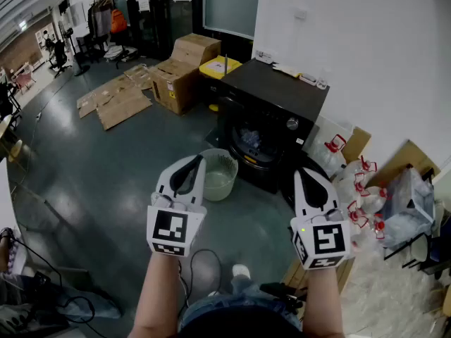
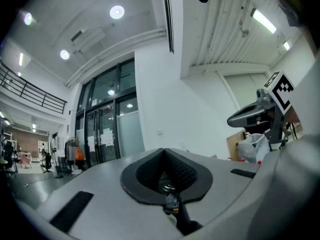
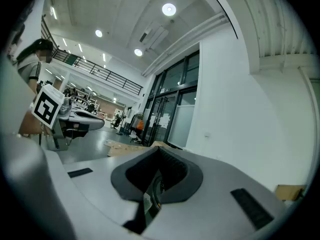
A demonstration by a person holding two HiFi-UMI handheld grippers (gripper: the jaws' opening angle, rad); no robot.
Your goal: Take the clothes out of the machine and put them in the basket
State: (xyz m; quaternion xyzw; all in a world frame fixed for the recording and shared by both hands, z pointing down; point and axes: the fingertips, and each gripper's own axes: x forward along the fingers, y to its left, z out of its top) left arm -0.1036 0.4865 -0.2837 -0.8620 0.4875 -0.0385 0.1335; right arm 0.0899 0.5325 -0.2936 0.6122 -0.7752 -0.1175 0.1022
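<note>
Stands facing machine, black and front-loading, at 12 o'clock in head view. Holds left tongs and right tongs level and side by side, well short of it. Has both closed tight: each gripper view shows jaws meeting with nothing between.

Finds clothes inside the drum, a dim bluish heap behind the round opening. Cannot tell for sure whether the door is swung aside. Finds basket on the floor at 7 o'clock of that opening, just beside machine front and at 12 o'clock of left tongs. Looks empty.

Expects soft, limp, light cloth, heavier and clingier if damp. No risk of breakage, but likely to drape, trail and snag on the drum lip. Better to pinch a bunched fold near the top of the heap than a single thin edge, so that more lifts at once and less slips from the jaws. Needs tongs opened first.

Counts one machine, one basket, two tongs. Cannot count garments, only one tangled heap. Counts two boxes at 10 o'clock of machine, with flattened cardboard on the floor beyond them. Sees several bags with red handles at 4 o'clock, too jumbled to number.
</note>
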